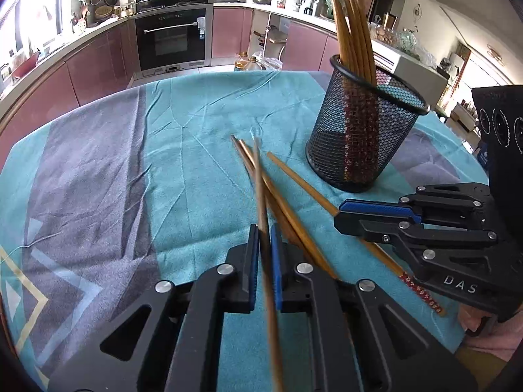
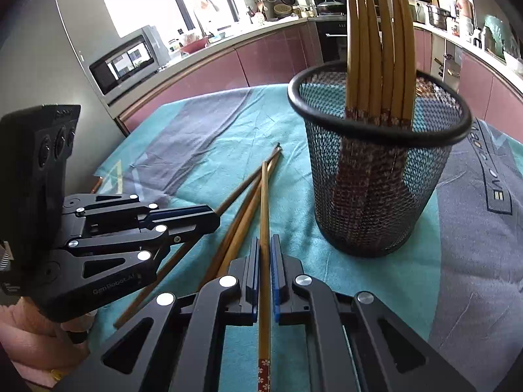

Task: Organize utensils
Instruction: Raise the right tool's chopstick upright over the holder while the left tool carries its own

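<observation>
— Chopsticks, that's the job: four lie loose on the table (image 1: 98, 170), and each hand-held gripper has one. The left hand-held gripper (image 1: 264, 245) is clamped tight on a plain brown chopstick (image 1: 261, 202), its blue pads pressing either side of the shaft. The right hand-held gripper (image 2: 264, 258) is closed just as firmly on another chopstick (image 2: 264, 202), the one with a red flowered end trailing back under the jaws.

— And the other two?

— A crossed pair (image 1: 287, 215) rests on the teal cloth between the two grippers, tips pointing away toward the black mesh holder (image 1: 359, 137). That holder stands upright just beyond them, already carrying a bundle of chopsticks (image 2: 376, 49), patterned ends down.

— So which step is this?

— I'd judge the pick-up: both sticks are gripped but look low, near the cloth. Next each wants lifting clear, tipping upright with the flowered end down, and lowering inside the rim without knocking the bundle or toppling the holder.

— Any writing?

— "DAS" shows on the right gripper's body, something like "GenRobot.AI" on the left one's, and the cloth has large lettering far right that I can't make out.
</observation>
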